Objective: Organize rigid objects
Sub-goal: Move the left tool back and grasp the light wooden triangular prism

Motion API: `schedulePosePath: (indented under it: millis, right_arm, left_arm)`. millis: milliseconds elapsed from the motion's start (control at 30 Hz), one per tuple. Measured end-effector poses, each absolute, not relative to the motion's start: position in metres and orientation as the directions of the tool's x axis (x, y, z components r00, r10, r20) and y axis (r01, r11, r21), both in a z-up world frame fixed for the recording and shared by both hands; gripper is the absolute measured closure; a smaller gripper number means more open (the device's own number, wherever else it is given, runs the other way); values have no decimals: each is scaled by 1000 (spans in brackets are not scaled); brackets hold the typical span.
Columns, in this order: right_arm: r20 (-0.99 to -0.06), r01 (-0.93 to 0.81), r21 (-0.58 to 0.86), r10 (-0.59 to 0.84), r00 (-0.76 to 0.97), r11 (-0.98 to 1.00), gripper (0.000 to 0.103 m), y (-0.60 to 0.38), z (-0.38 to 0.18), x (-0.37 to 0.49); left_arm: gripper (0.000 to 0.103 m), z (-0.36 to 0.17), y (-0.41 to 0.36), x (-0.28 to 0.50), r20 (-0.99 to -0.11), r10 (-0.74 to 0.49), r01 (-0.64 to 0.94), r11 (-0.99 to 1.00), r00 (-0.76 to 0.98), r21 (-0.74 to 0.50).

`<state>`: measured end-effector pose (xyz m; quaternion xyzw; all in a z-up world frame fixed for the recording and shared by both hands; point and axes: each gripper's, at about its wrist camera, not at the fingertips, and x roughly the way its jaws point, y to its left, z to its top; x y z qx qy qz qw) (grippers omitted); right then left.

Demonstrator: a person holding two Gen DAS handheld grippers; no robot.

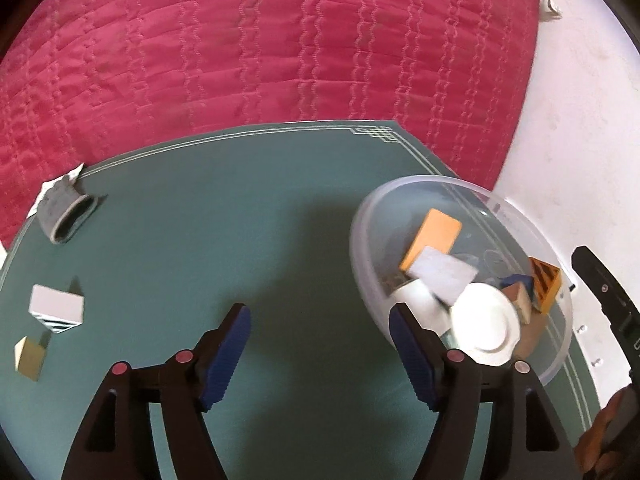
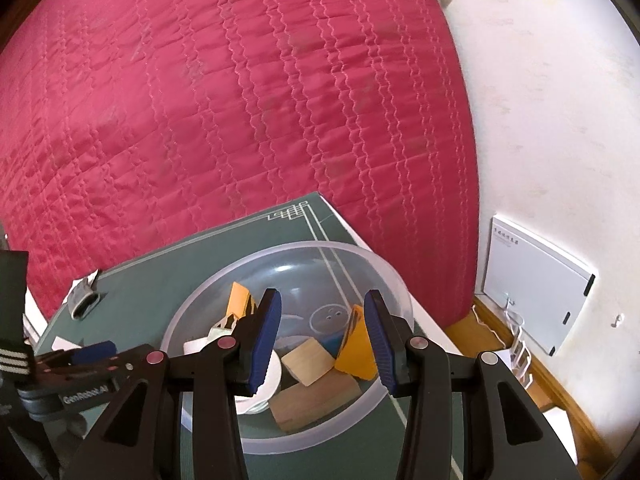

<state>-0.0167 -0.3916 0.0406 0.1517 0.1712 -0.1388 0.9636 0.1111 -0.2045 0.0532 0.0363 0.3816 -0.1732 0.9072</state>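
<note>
A clear plastic bowl (image 1: 560, 360) stands at the right of the green table (image 1: 224, 240). It holds several things: an orange block (image 1: 434, 240), a white saucer (image 1: 486, 328), a white cup (image 1: 420, 308) and wooden blocks (image 2: 310, 362). My left gripper (image 1: 320, 344) is open and empty above the table, left of the bowl. My right gripper (image 2: 322, 340) is open and empty above the bowl (image 2: 200, 308). On the table's left lie a white box (image 1: 56, 306), a small wooden block (image 1: 28, 358) and a grey case (image 1: 66, 214).
A red quilted bed (image 1: 260, 48) lies behind the table. A white wall (image 2: 552, 120) is at the right, with a white board (image 2: 532, 280) leaning on it. The left gripper also shows at the left edge of the right wrist view (image 2: 92, 350).
</note>
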Motion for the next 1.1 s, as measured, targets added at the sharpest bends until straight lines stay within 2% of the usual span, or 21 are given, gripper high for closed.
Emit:
schedulePosePath:
  millis: [233,433,733,867,967,1100]
  right_arm:
    - [-375,303,227,-204,904,926,58,-385,38,-15]
    - [-379,305,229,-204,903,924,56,-384,38,-15]
    - [-384,303,207,-208,900,930,46,-382,39,-12]
    - [-380,301,172,-219,899,938,37,-375,40,-11]
    - [-379,286,137,-216,900,948,36,-367,41,-9]
    - [-410,217,135,-145,901,967,36,-352,40,-5]
  left_arm:
    - [28,59,-172,105,-692,-272,290,953,669,-94]
    - [27,59,-143,97,-682,-224,244,967,697,-68]
    - [25,54,-99,96,-675,-123,143,989,728,-26]
    - [22,54,-86,94,-666,-77,108,994,742,5]
    - [20,53,-77,91,-659,-47,88,996,750,30]
    - [19,52,-68,88,-656,-29,78,996,755,45]
